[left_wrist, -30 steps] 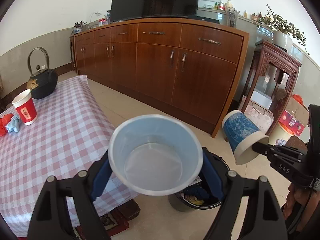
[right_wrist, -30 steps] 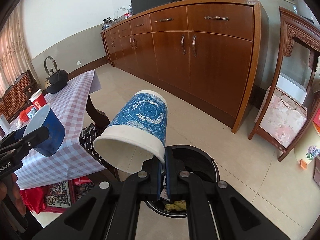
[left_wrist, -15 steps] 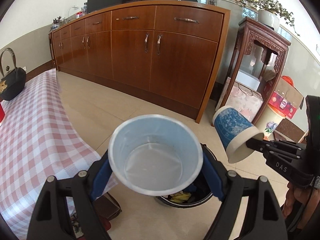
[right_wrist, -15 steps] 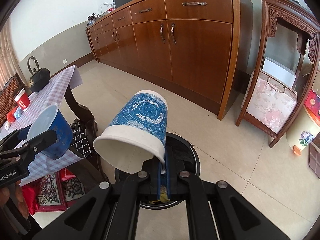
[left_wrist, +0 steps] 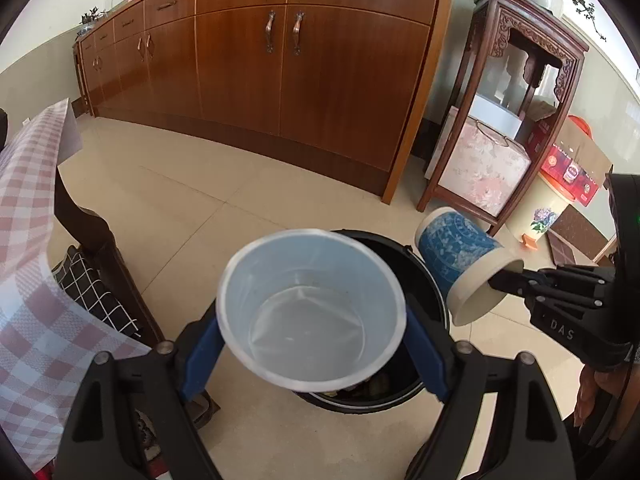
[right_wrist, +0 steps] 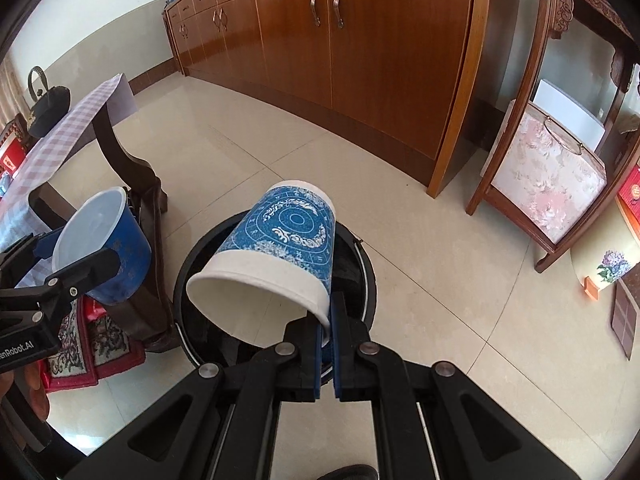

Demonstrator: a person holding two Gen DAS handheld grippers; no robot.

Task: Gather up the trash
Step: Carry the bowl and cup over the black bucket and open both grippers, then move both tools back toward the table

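My left gripper (left_wrist: 312,344) is shut on a blue paper cup (left_wrist: 312,308) with a pale inside, held upright above the black trash bin (left_wrist: 424,264) on the floor. The cup also shows in the right wrist view (right_wrist: 104,248). My right gripper (right_wrist: 327,336) is shut on the rim of a blue-and-white patterned paper cup (right_wrist: 280,256), tilted on its side over the bin (right_wrist: 360,276). That cup shows at the right of the left wrist view (left_wrist: 460,264). Trash lies inside the bin.
A table with a pink checked cloth (left_wrist: 28,280) stands at the left, a dark chair (left_wrist: 100,264) beside it. A long wooden sideboard (left_wrist: 300,72) and a carved stand (left_wrist: 520,92) line the far wall. A black kettle (right_wrist: 46,106) sits on the table.
Both grippers have moved forward and down toward the bin with their cups. The bin now lies directly under both cups, and the table has slid off to the left.
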